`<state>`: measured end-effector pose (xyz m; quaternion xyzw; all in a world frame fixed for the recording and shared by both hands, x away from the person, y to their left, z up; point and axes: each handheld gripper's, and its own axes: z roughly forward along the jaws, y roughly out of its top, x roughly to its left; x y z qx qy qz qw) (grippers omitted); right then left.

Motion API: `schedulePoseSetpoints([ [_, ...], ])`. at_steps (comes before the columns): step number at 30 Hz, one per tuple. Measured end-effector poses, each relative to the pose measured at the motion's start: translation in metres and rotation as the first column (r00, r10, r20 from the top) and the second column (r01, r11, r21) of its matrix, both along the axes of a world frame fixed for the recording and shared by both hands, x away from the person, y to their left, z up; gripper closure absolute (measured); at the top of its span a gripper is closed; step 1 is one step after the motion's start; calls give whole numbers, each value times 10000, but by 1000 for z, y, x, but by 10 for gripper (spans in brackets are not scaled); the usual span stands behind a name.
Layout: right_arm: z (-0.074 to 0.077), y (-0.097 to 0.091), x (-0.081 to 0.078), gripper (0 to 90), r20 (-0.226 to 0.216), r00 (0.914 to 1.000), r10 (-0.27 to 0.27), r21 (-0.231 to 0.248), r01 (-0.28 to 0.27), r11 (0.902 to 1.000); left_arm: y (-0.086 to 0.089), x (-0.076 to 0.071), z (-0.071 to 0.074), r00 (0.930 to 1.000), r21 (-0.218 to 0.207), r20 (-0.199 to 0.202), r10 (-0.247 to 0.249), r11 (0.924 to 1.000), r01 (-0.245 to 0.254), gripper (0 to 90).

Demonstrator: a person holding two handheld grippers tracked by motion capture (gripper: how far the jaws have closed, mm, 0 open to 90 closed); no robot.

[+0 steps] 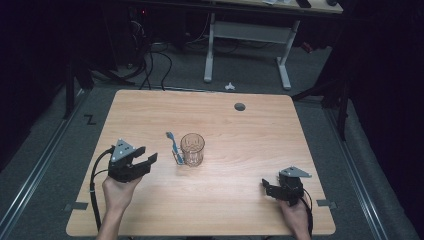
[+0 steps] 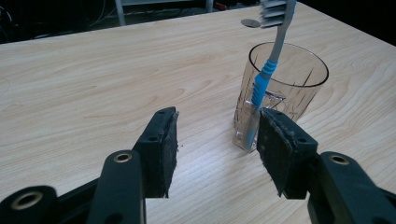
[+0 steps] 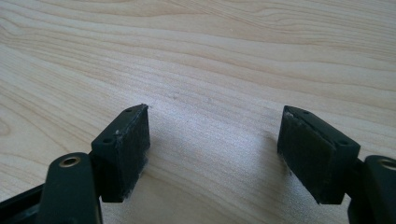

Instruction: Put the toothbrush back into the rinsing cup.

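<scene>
One glass stood near the middle of the worktop, with one toothbrush leaning against its outside. The left hand-held gripper sat just beside them, jaws wide and empty. The right hand-held gripper, well apart, was also wide and empty.

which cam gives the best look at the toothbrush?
Left gripper view: the toothbrush is close, bristle head up, blue-grey handle leaning against the outside of the glass. The high view shows it small beside the glass. The right gripper view looks at bare table between its open jaws.
</scene>
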<state>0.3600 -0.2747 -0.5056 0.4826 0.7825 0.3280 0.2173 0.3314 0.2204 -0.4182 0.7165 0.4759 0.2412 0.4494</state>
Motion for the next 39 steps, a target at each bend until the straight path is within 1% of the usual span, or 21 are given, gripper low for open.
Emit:
schedulePoseSetpoints([
  [3, 0, 0, 0, 255, 4, 10000, 9, -7, -9, 10000, 1, -1, -1, 10000, -28, -16, 27, 10000, -27, 481],
  [10, 0, 0, 0, 255, 4, 10000, 8, -3, -8, 10000, 4, 0, -6, 9998, 6, -194, 61, 10000, -61, 475],
  [19, 0, 0, 0, 255, 3, 10000, 5, -1, -5, 10000, 10, -1, -14, 9989, -84, -409, 228, 9997, -232, 473],
  [26, 0, 0, 0, 255, 3, 10000, 3, 0, -3, 10000, 13, -2, -23, 9974, -183, -631, 345, 9992, -357, 471],
  [31, 0, 0, 0, 255, 3, 10000, 5, -1, -5, 10000, 14, -1, -30, 9958, -157, -818, 405, 9990, -420, 470],
  [39, 0, 0, 0, 254, 2, 10000, 5, -1, -5, 10000, 15, -1, -39, 9936, -235, -1029, 466, 9985, -492, 468],
])
